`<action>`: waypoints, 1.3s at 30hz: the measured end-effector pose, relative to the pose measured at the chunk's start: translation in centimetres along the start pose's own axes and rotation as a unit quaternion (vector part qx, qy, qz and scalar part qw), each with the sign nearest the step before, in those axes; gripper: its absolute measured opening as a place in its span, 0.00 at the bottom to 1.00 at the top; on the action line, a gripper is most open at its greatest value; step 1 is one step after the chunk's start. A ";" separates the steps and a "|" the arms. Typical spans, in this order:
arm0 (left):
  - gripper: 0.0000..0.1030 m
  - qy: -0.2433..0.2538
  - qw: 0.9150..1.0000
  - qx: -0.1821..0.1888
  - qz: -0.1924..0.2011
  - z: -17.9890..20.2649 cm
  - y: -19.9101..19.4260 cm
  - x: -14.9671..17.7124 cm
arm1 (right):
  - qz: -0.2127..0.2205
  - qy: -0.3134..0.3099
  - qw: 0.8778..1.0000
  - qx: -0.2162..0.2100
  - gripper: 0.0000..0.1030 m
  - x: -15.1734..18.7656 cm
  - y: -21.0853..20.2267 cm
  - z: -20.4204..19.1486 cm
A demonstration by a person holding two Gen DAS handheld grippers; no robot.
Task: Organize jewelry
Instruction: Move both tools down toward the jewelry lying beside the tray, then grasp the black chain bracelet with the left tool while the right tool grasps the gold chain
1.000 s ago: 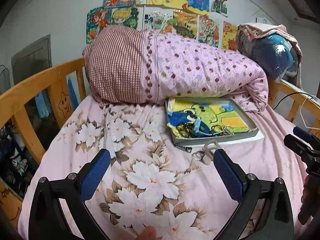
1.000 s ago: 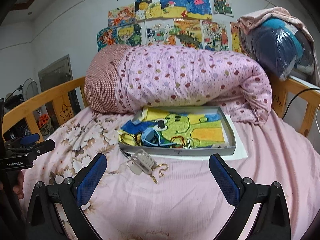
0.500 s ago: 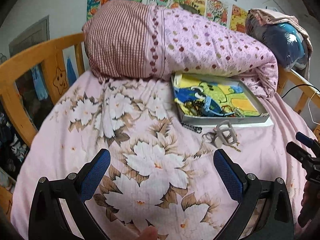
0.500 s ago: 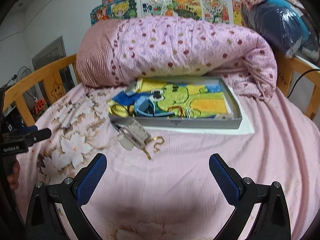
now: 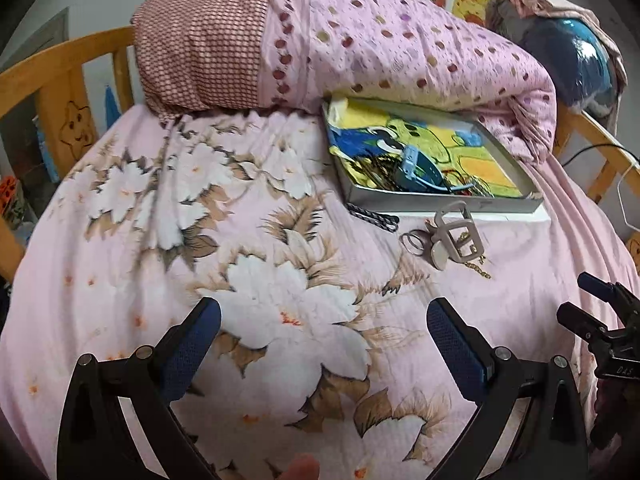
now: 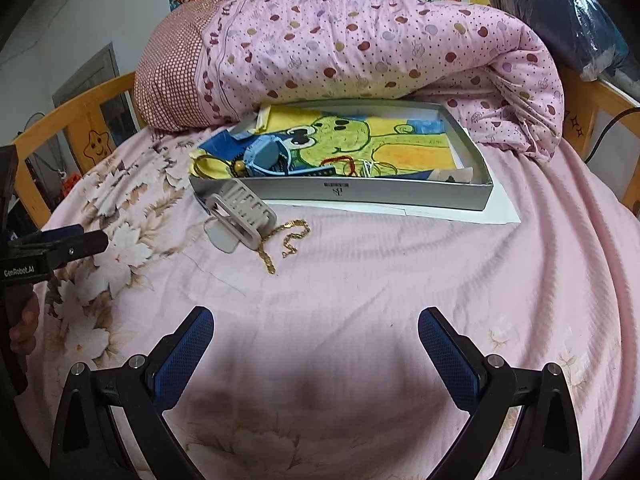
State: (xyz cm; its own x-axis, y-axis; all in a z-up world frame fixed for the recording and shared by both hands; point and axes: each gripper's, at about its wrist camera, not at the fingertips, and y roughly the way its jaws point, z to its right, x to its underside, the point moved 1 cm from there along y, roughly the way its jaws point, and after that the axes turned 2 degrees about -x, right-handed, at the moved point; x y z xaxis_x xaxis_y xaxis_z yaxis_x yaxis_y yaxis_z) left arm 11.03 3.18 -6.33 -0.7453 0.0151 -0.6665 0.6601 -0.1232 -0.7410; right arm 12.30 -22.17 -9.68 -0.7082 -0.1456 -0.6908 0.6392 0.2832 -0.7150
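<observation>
A shallow grey box with a cartoon picture inside lies on the bed and holds a blue watch and several bracelets. In front of it lie a grey hair clip, a gold chain, silver rings and a dark braided band. My left gripper is open and empty above the floral sheet, left of the items. My right gripper is open and empty above the pink sheet, short of the chain.
A rolled pink dotted quilt lies right behind the box. Wooden bed rails bound both sides. A dark bundle sits at the back right. A white sheet of paper lies under the box.
Both grippers have tilted down and moved closer to the bed and the box. The jewelry now looks nearer. Nothing on the bed has moved.
</observation>
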 end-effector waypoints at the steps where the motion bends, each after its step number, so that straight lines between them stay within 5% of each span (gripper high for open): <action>1: 0.98 0.002 1.000 0.005 -0.001 0.1 0.3 -0.1 | -0.003 -0.001 1.000 0.001 1.00 0.0 0.3 0.1; 25: 0.96 -0.053 0.990 0.131 0.008 -0.6 6.8 -5.0 | -0.024 -0.065 0.997 -0.023 0.99 -2.4 5.6 -0.2; 28: 0.83 -0.052 0.987 0.152 0.003 -0.2 7.7 -5.4 | -0.028 -0.082 0.996 -0.029 0.89 -2.7 6.3 -0.7; 33: 0.48 -0.044 0.984 0.172 -0.016 0.4 9.8 -5.8 | -0.047 -0.096 0.994 -0.036 0.75 -2.8 7.8 -1.2; 39: 0.37 -0.034 0.985 0.160 -0.053 1.6 11.9 -6.5 | -0.051 -0.096 0.993 -0.042 0.72 -3.2 9.0 -1.4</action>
State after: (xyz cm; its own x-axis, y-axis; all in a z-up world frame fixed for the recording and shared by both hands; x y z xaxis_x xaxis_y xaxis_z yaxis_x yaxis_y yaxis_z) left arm 23.62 0.06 -10.69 -0.8197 -0.0209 -0.5725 0.5242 -0.4303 -0.7349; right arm 19.88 -17.81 -13.75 -0.6924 -0.3530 -0.6293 0.5348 0.3344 -0.7760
